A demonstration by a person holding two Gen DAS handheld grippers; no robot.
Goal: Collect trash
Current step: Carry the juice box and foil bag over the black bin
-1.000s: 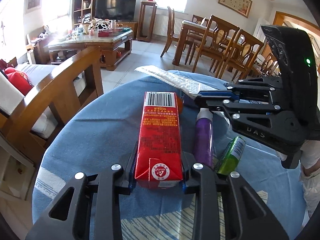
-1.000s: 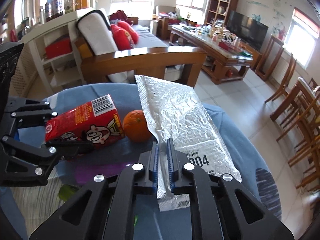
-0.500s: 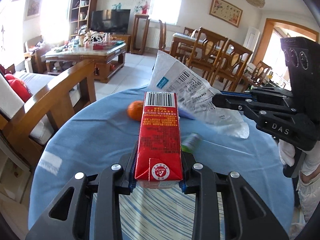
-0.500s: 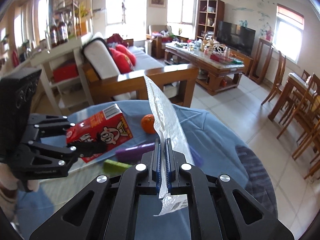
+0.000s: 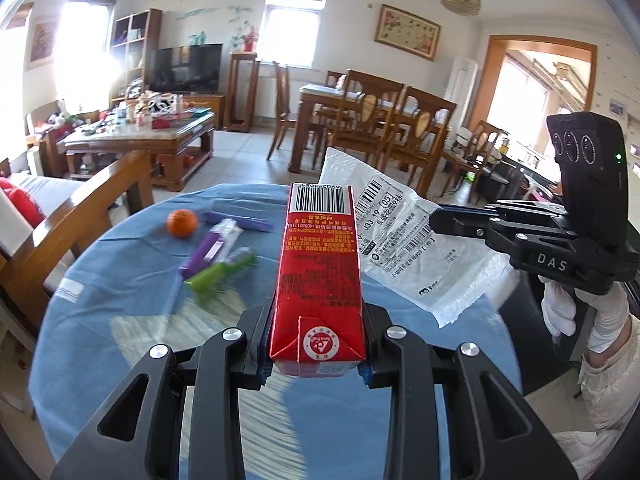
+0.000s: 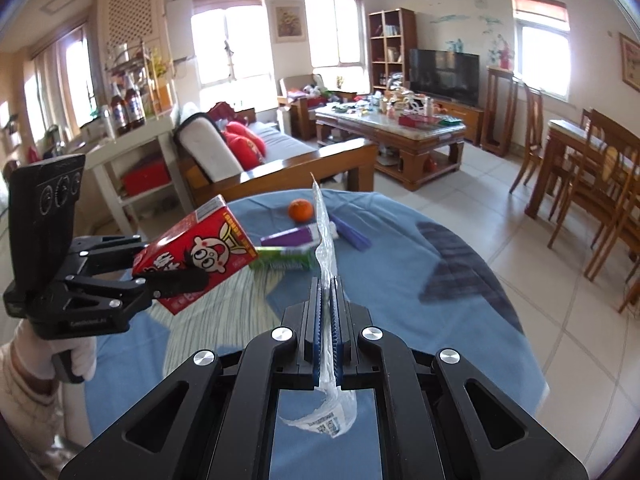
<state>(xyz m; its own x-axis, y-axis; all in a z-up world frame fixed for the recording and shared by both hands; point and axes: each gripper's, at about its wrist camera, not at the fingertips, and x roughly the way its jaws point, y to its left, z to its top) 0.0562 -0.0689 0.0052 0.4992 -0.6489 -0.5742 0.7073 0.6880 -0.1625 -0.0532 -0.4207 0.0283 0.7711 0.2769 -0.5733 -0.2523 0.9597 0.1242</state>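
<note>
My left gripper (image 5: 316, 344) is shut on a red drink carton (image 5: 320, 272), held up above the round blue-clothed table (image 5: 120, 280). The carton (image 6: 196, 256) and that gripper (image 6: 168, 280) also show at the left of the right wrist view. My right gripper (image 6: 327, 312) is shut on a silvery bubble mailer (image 6: 326, 240), seen edge-on there. In the left wrist view the mailer (image 5: 416, 244) hangs face-on with printed labels, held by the right gripper (image 5: 434, 220).
On the table lie an orange (image 5: 182, 223), a purple tube (image 5: 208, 246), a green tube (image 5: 222, 270) and a purple strip (image 5: 240, 221). A wooden sofa (image 6: 280, 164) stands beyond the table. Dining chairs (image 5: 360, 120) and a cluttered coffee table (image 6: 388, 128) stand farther off.
Both grippers have risen and pulled back from the table with their loads. The mailer came off the tabletop and turned upright. The orange and tubes now look farther away.
</note>
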